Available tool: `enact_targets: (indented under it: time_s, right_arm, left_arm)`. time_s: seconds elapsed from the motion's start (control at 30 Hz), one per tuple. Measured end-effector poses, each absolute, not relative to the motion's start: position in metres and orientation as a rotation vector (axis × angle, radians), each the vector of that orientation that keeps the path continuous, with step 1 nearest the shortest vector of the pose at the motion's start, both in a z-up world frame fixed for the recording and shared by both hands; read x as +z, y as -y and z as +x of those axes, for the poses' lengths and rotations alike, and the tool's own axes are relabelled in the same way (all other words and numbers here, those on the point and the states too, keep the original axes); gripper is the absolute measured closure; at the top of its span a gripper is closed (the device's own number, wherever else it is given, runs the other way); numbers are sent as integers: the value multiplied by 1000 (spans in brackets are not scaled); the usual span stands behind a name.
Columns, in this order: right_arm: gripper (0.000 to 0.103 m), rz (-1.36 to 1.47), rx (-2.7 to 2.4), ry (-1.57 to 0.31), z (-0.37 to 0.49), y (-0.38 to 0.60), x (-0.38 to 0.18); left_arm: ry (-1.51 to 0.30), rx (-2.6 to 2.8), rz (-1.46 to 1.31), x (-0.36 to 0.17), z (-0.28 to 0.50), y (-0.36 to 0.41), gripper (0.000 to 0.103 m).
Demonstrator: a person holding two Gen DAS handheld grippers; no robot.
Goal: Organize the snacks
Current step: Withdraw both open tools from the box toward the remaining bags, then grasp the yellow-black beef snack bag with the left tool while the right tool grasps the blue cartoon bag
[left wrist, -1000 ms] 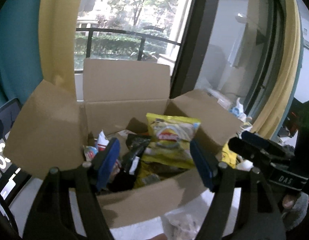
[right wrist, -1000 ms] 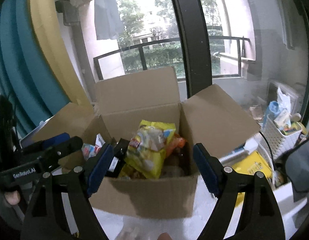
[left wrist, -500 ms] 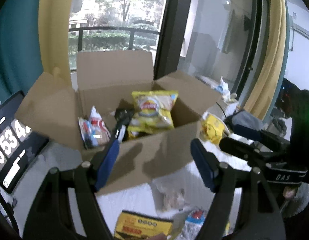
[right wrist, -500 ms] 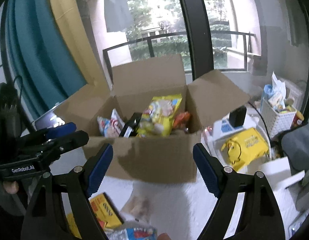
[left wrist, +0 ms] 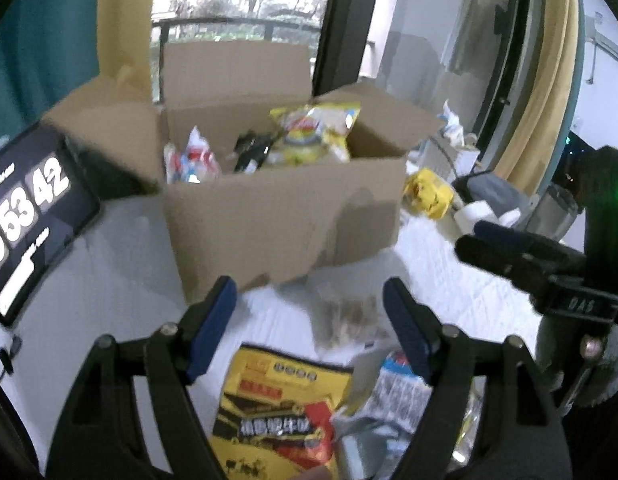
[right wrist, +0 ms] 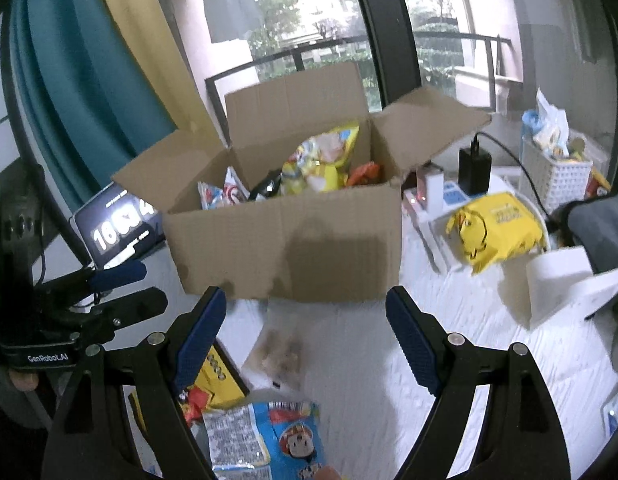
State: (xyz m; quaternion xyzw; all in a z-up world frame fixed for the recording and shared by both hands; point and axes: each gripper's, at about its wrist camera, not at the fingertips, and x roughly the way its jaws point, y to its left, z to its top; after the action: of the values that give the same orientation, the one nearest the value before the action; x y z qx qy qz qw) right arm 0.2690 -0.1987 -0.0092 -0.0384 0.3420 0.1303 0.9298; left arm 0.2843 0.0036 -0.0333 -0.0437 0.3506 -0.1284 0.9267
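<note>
Before the cardboard box [right wrist: 285, 240], both grippers' jaws gape empty.

The yellow snack pack [left wrist: 281, 412] is cut off at the bottom edge, the clear bag [right wrist: 283, 354] is too blurry to identify, and box contents are half hidden behind the cardboard box [right wrist: 285, 240] wall.

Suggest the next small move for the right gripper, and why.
Probably lower the right gripper onto the blue packet lying loose on the white table just below it. Both sets of jaws stand open and empty, and the box ahead already holds other snacks.
</note>
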Motion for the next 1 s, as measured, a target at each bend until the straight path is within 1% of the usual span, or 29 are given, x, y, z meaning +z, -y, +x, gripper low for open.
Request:
enact_targets:
  time_s: [0.23, 0.63, 0.67, 0.73, 0.9, 1.0]
  right_arm:
    - [18, -60, 284, -755, 259, 202, -30]
    - [19, -87, 376, -966, 235, 191, -80]
    - [19, -92, 379, -982, 234, 190, -83]
    - [19, -101, 388, -1004, 231, 188, -88]
    - [18, -130, 379, -1038, 232, 184, -99]
    - [18, -141, 381, -1072, 235, 181, -108]
  left_arm:
    - [-799, -244, -106, -65, 273, -18, 24]
    - [-907, -235, -111, -103, 250, -27, 23]
    - [-922, -244, -109, -106, 250, -27, 22]
    - [-960, -267, -87, -114, 249, -22, 13]
    - [-1011, -281, -27, -129, 249, -11, 12]
    - [-1024, -267, -1, -133, 252, -10, 9]
